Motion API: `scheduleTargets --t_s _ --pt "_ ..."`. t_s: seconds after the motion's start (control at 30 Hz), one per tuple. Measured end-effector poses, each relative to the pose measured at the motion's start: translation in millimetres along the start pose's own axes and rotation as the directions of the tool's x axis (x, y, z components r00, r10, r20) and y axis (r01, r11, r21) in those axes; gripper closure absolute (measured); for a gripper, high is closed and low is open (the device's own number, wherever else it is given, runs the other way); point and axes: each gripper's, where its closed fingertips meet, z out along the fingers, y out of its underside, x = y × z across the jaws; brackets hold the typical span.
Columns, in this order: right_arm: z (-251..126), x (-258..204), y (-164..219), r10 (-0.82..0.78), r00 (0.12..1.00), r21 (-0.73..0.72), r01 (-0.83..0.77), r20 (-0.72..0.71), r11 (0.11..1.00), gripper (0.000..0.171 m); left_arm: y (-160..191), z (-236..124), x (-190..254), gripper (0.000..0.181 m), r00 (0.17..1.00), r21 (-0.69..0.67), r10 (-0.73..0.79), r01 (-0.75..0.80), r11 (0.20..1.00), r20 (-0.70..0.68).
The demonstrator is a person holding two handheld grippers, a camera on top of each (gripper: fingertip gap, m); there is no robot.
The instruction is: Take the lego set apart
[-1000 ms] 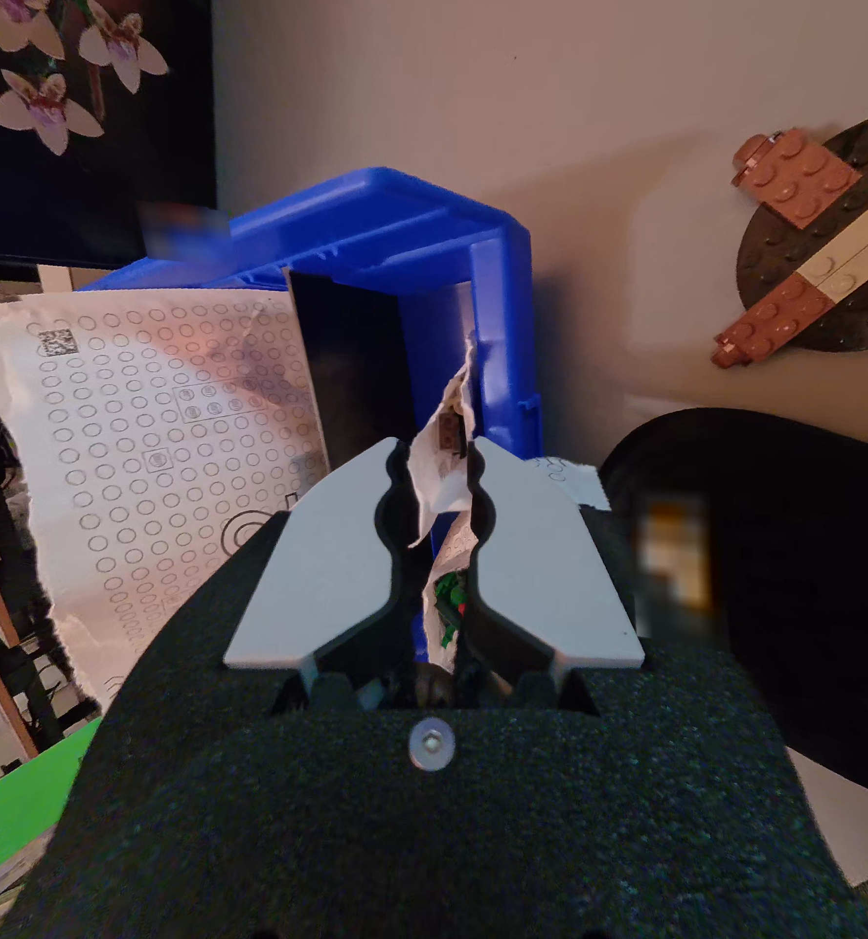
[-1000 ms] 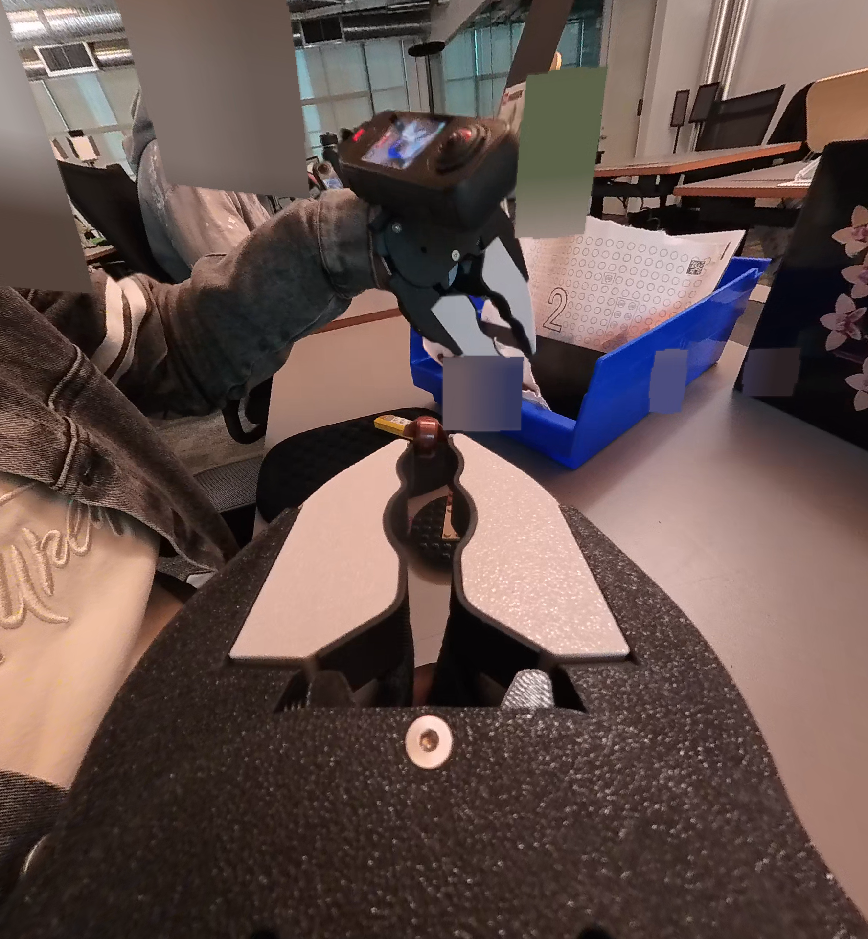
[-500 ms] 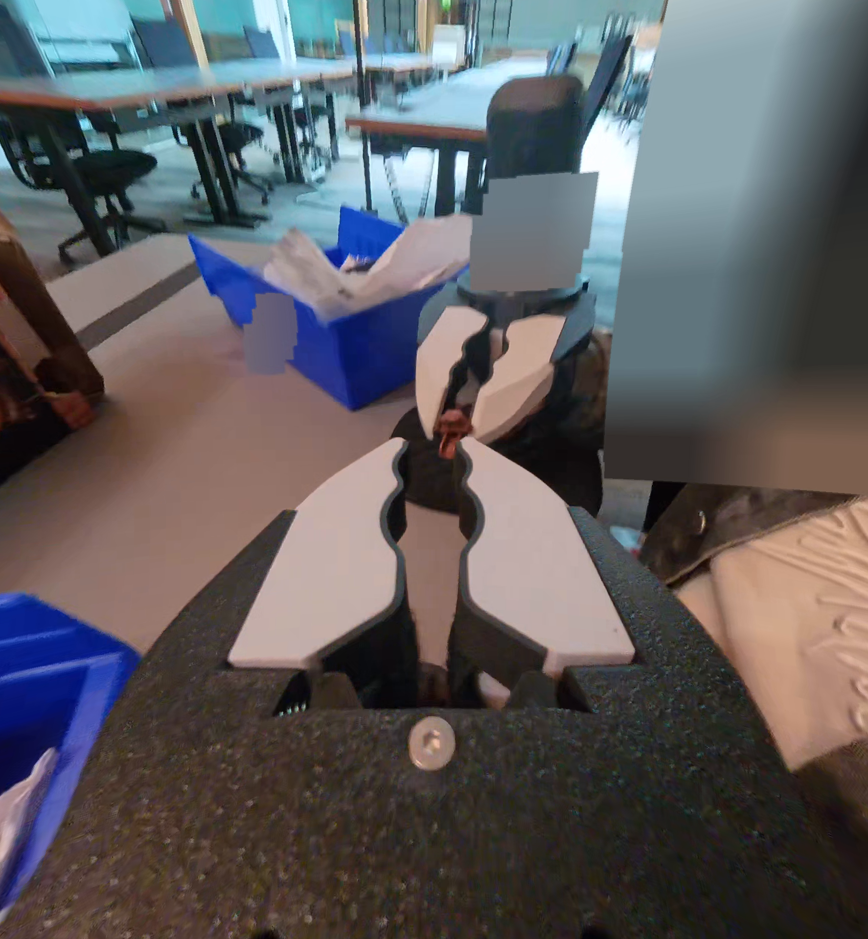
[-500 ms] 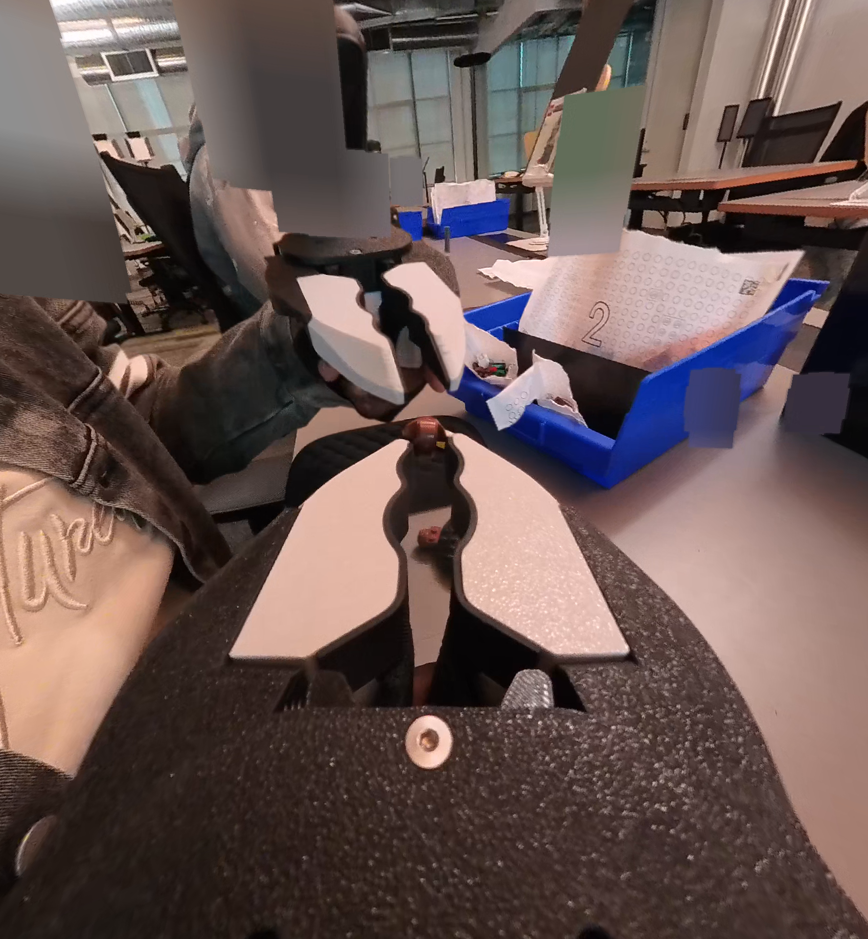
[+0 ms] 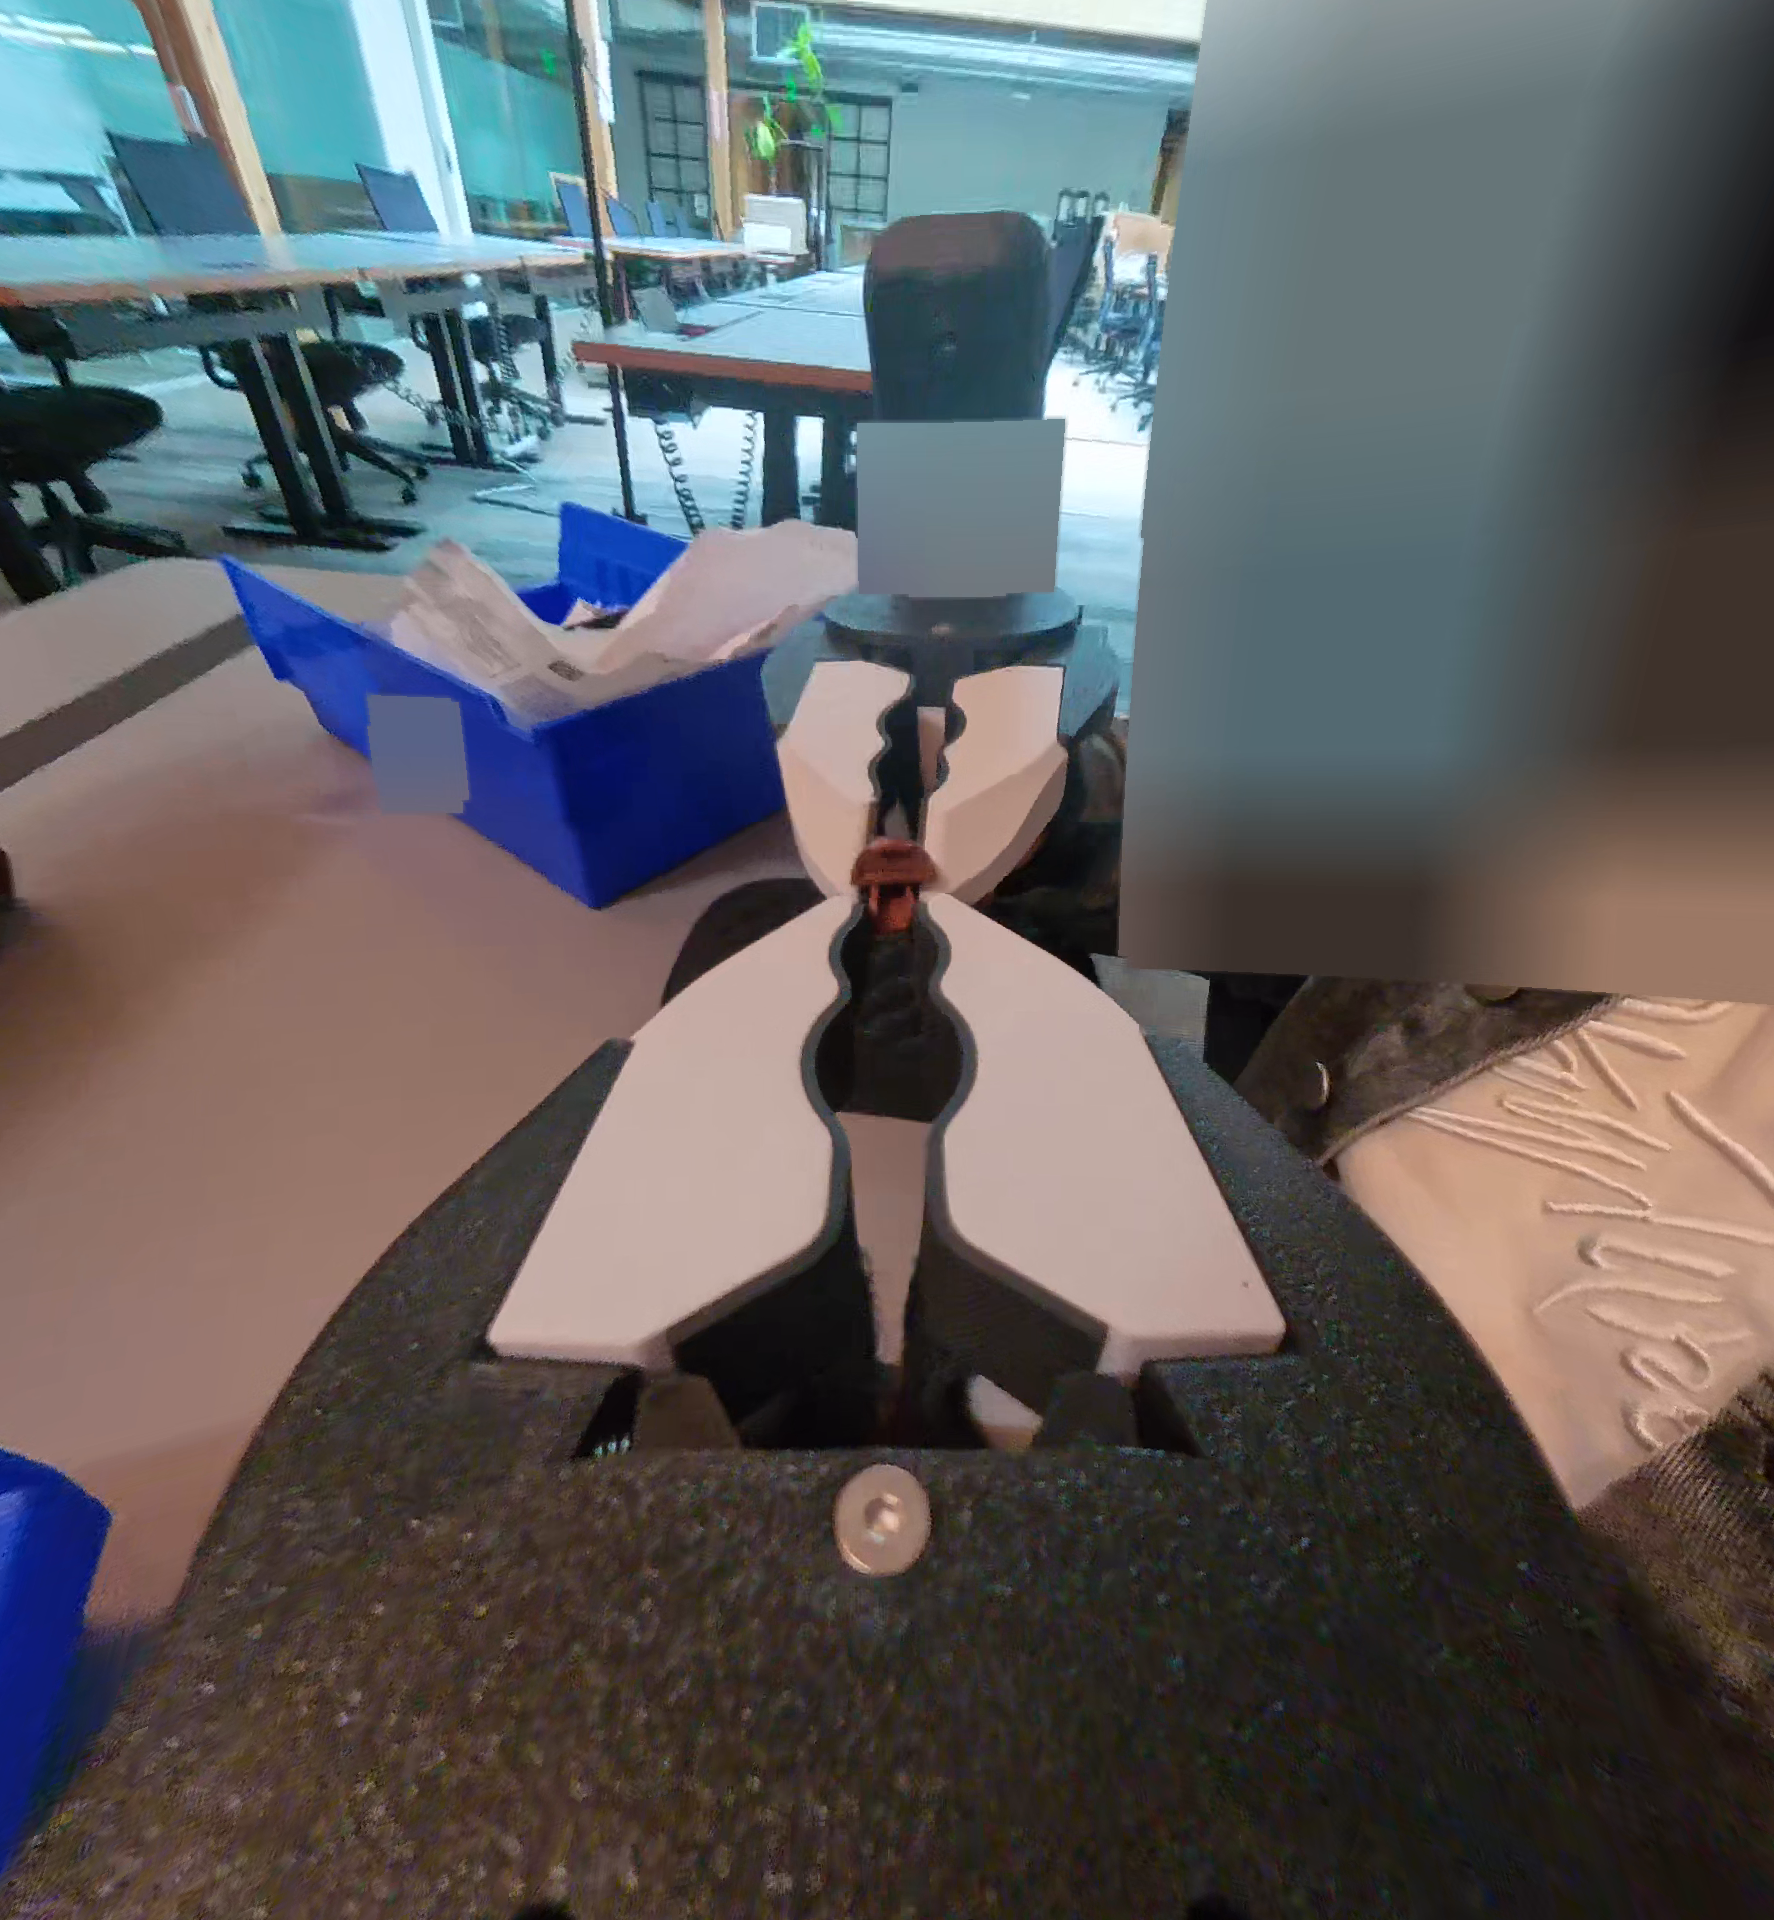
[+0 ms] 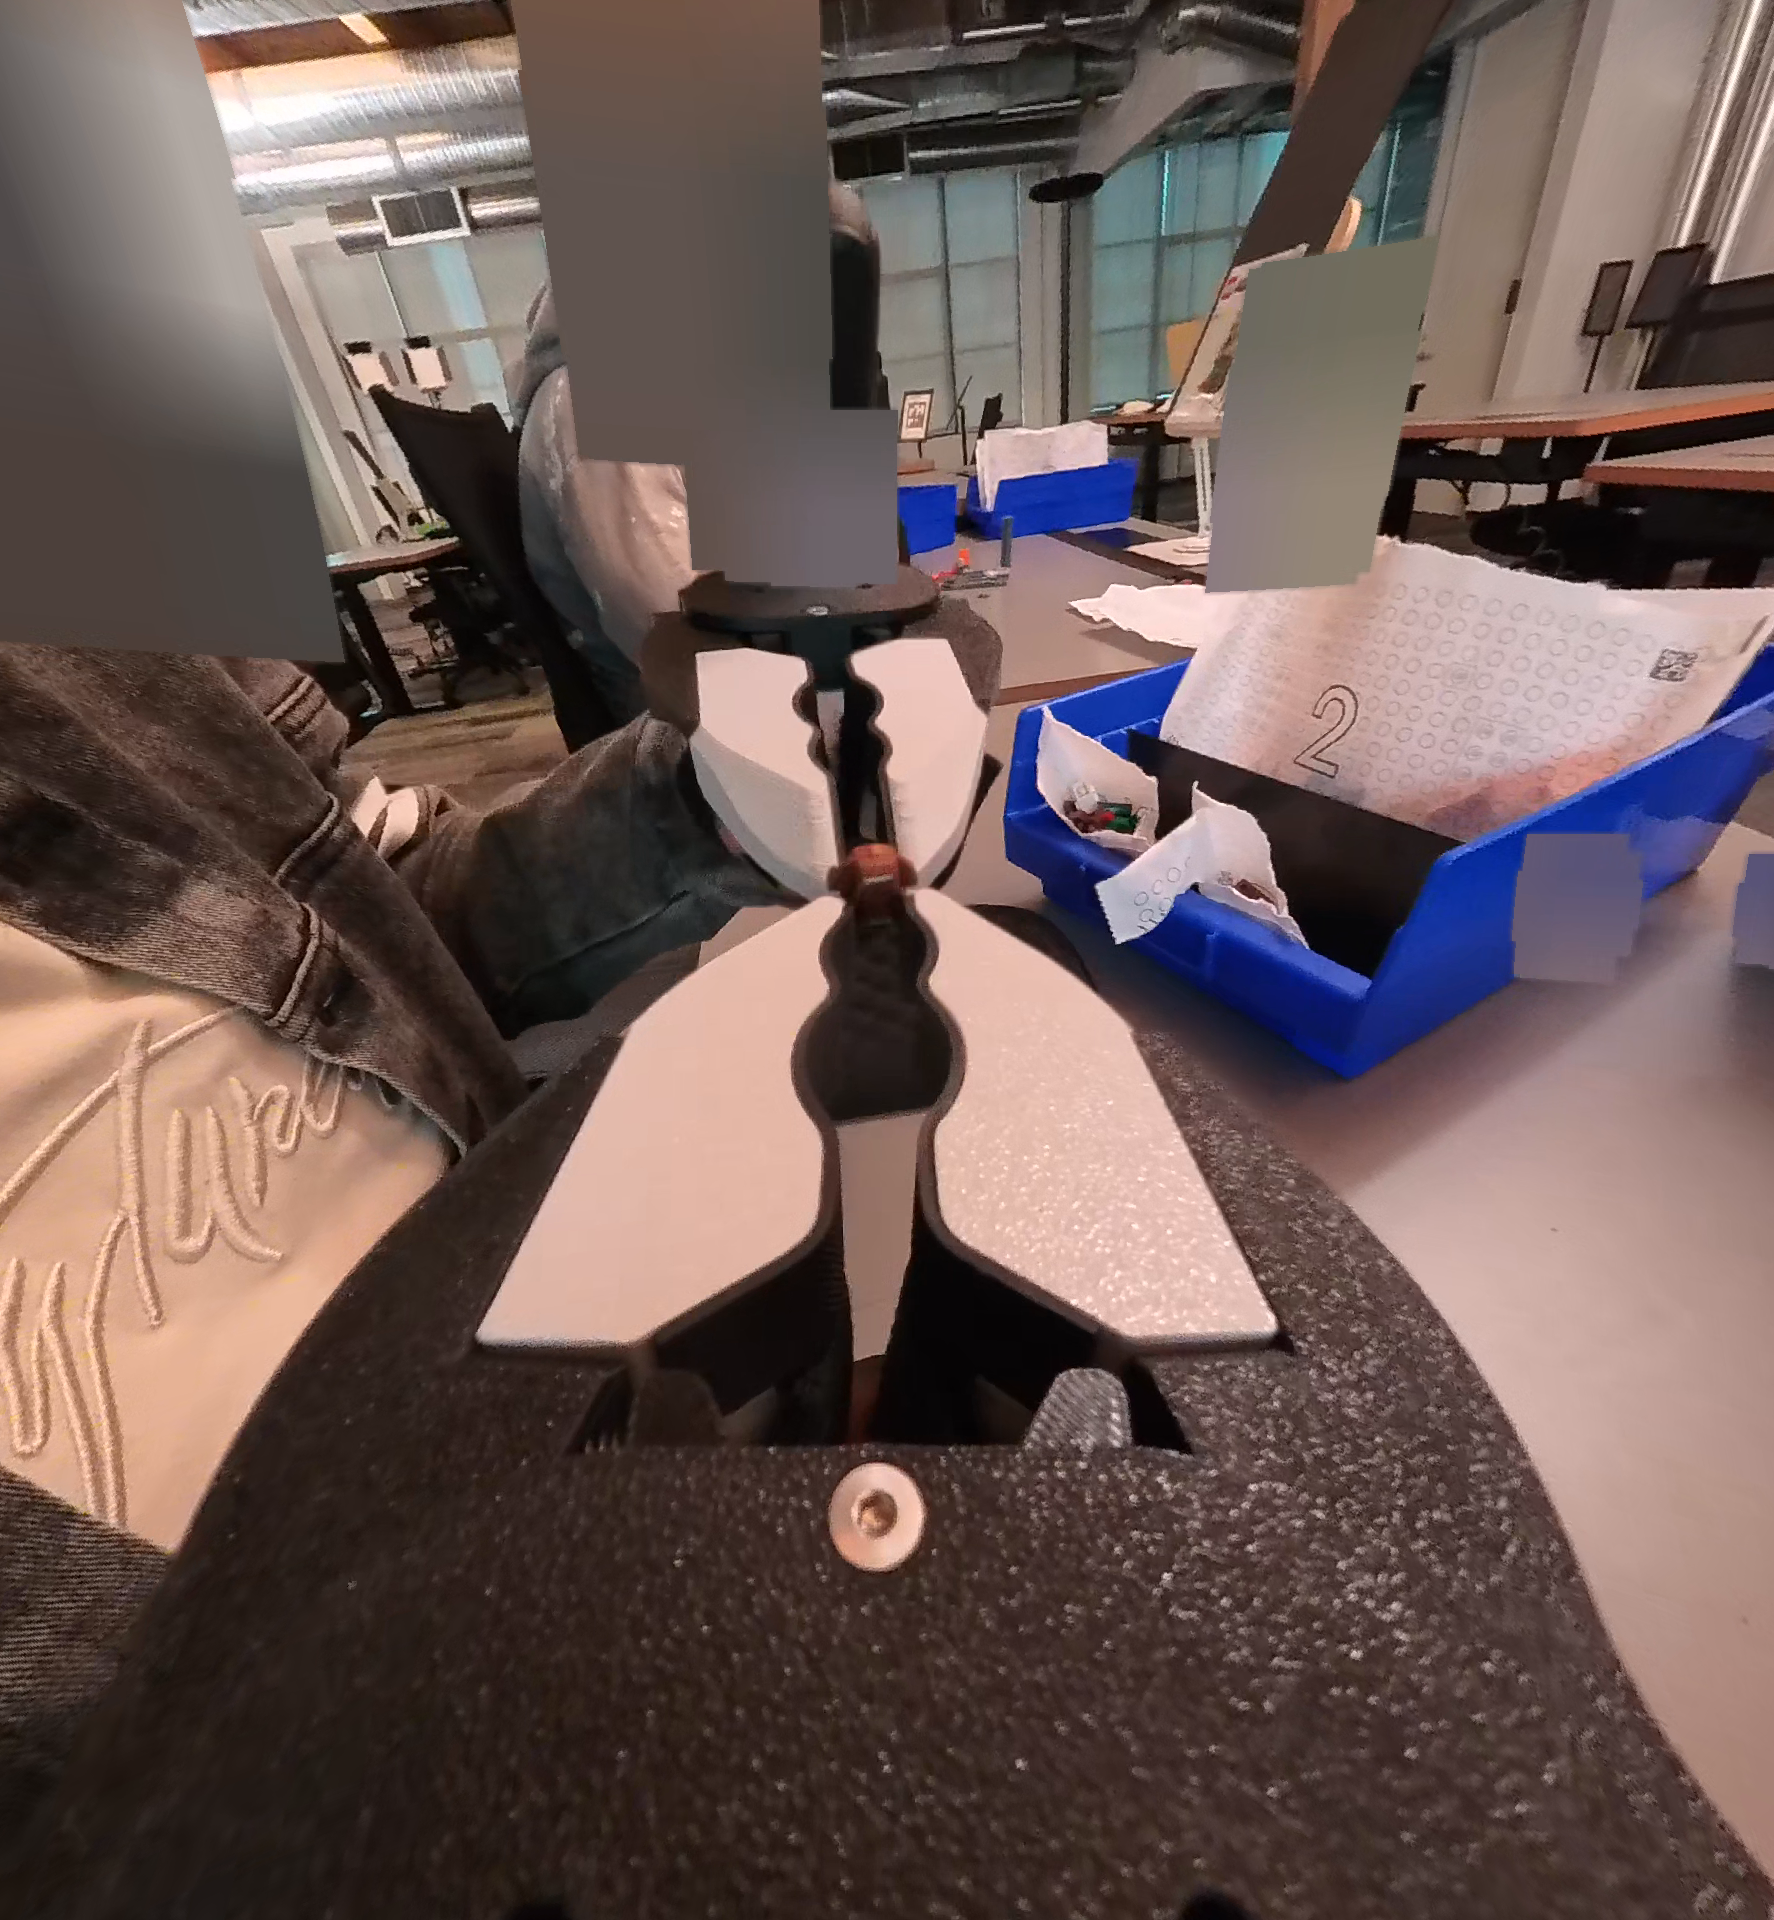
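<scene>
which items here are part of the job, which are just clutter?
Job: brown lego piece, left gripper, right gripper, both shut on it tip to tip.

Clutter: blue bin, paper bags, second blue bin, table.

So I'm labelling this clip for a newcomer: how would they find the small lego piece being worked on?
Find the two white-fingered grippers meeting tip to tip above the grey table. The reddish-brown lego piece sits pinched between the right gripper and left gripper, the only brown thing there.
</scene>
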Motion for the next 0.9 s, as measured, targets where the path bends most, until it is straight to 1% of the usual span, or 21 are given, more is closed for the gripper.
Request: scheduleTargets --t_s 0.17,0.33,0.4,0.5,0.6,0.7,0.8,0.83,0.9 --pt "3 -1 4 -0.021 1.0 -0.025 0.021 0.0 0.999 0.164 4 -3 1 0.174 1.0 -0.006 -0.016 0.016 1.0 -0.001" --pt "2 -4 -5 -0.065 0.998 0.029 0.065 -0.002 0.997 0.164 -3 -7 3 0.175 0.986 0.098 -0.144 0.152 0.984 -0.082" --pt "-2 -4 -10 -0.084 0.996 0.052 0.085 -0.014 0.995 0.165 -1 -9 2 0.175 0.98 0.111 -0.175 0.185 0.976 -0.095" --pt "-4 -5 -13 -0.064 0.998 0.066 0.063 0.005 0.996 0.164 1 -9 4 0.175 0.977 0.111 -0.186 0.198 0.974 -0.106" --pt "-1 -5 -8 -0.042 0.999 0.051 0.041 0.016 0.998 0.159 0 -8 6 0.175 0.978 0.112 -0.181 0.193 0.975 -0.109" --pt "2 -7 -6 -0.023 0.999 0.042 0.021 0.036 0.999 0.163 1 -6 7 0.175 0.98 0.101 -0.171 0.181 0.978 -0.104" --pt "1 -7 -6 -0.03 0.999 0.043 0.028 0.039 0.999 0.164 2 -5 7 0.175 0.982 0.099 -0.165 0.174 0.98 -0.094" --pt "1 -5 -6 -0.053 0.998 0.046 0.052 0.016 0.998 0.164 1 -5 4 0.175 0.983 0.109 -0.169 0.176 0.978 -0.074" --pt "2 0 -11 -0.207 0.973 0.053 0.213 -0.103 0.976 0.164 -5 -6 -1 0.174 0.977 0.157 -0.208 0.211 0.965 -0.038"
